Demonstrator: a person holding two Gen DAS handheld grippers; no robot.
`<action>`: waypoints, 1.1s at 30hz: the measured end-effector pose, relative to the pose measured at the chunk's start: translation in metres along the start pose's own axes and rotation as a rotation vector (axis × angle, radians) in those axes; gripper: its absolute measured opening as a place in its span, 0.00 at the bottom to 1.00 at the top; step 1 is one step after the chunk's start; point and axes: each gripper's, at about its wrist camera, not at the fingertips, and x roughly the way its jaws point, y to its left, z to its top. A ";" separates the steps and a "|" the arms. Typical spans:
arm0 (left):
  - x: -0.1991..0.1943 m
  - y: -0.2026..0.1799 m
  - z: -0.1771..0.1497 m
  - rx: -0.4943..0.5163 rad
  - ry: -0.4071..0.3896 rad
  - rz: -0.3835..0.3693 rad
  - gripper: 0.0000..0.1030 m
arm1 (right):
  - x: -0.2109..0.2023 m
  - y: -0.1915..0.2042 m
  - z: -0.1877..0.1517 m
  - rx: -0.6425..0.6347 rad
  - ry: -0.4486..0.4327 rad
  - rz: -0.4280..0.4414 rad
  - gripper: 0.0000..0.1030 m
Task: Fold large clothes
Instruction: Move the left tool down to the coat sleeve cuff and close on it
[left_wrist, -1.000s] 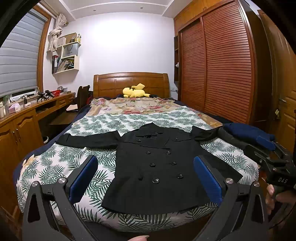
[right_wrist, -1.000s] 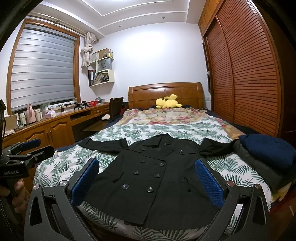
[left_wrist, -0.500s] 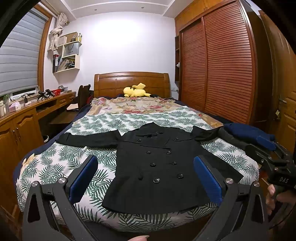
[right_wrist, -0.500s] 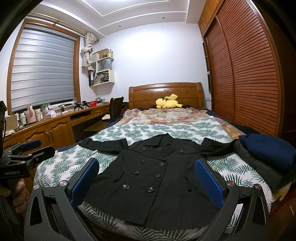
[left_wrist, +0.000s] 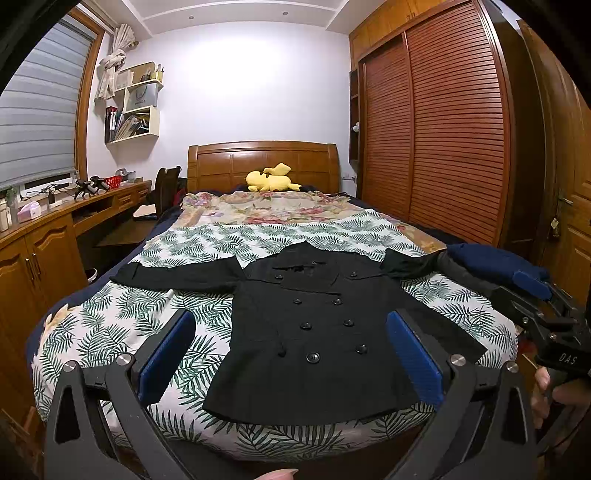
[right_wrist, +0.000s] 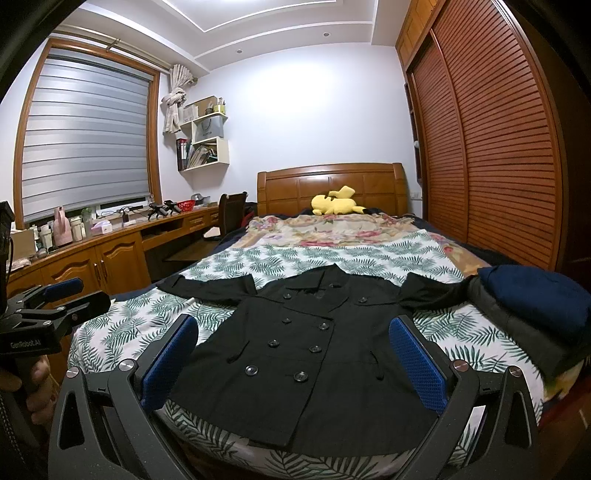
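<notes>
A black coat (left_wrist: 317, 332) lies flat and face up on the leaf-print sheet (left_wrist: 122, 325) at the foot of a bed (left_wrist: 262, 168), sleeves spread to both sides and buttons fastened. The left gripper (left_wrist: 291, 362) and right gripper (right_wrist: 293, 365) hang above the hem — jaws spread wide, blue pads (left_wrist: 166, 354) apart, nothing between them. A folded navy garment (right_wrist: 535, 295) sits on dark clothing by the coat's sleeve, near the wardrobe (right_wrist: 491, 155). A yellow plush toy (left_wrist: 271, 179) rests at the headboard.
</notes>
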 end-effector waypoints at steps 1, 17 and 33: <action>0.000 0.001 -0.001 -0.001 0.002 0.000 1.00 | 0.000 0.000 0.000 0.000 0.001 0.000 1.00; 0.049 0.023 -0.018 -0.029 0.102 0.020 1.00 | 0.053 -0.010 -0.001 0.002 0.105 0.037 1.00; 0.118 0.057 -0.045 -0.040 0.221 0.069 1.00 | 0.161 -0.010 0.015 -0.066 0.208 0.186 1.00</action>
